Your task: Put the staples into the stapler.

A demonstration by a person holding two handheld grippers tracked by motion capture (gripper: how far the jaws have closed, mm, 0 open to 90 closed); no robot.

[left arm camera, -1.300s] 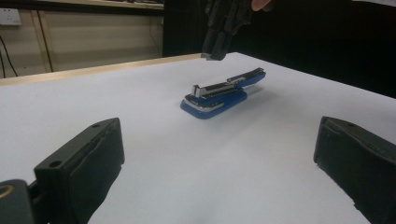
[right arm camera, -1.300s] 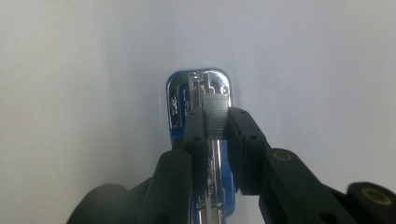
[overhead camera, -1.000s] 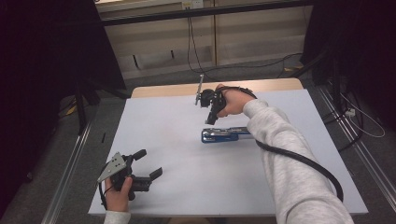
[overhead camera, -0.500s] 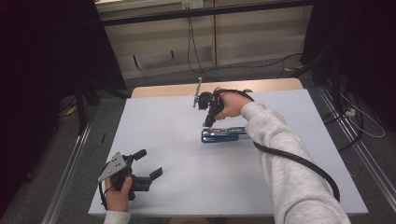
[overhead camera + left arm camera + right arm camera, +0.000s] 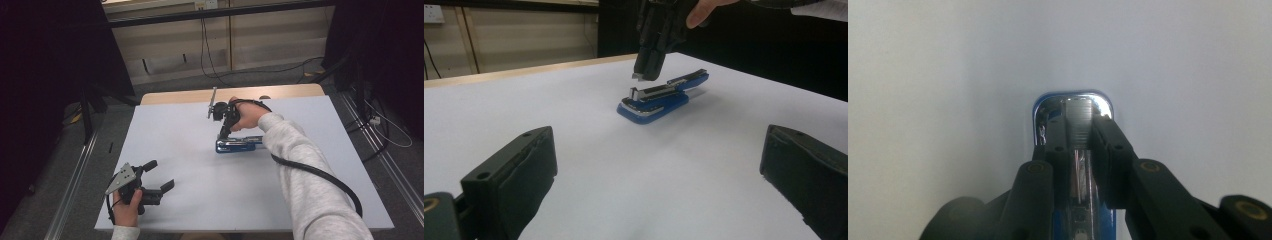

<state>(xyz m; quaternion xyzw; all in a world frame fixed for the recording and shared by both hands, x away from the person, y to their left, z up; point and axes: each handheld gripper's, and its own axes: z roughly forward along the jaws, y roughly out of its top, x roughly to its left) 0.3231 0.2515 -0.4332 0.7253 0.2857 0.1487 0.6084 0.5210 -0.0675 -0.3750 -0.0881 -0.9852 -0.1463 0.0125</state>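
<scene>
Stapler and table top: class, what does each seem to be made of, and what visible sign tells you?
Stapler: its blue base looks like glossy plastic, though painted metal is possible; the upper arm looks like chromed metal, since it gives bright mirror glints. Table top: a pale, matt, even sheet, perhaps laminate or paper; the material can't be settled.

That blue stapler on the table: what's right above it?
The right gripper hangs just above the blue stapler's front end, pointing down, jaws nearly closed with a small gap visible below. The person's hand and sleeve cover the stapler's rear from overhead.
</scene>
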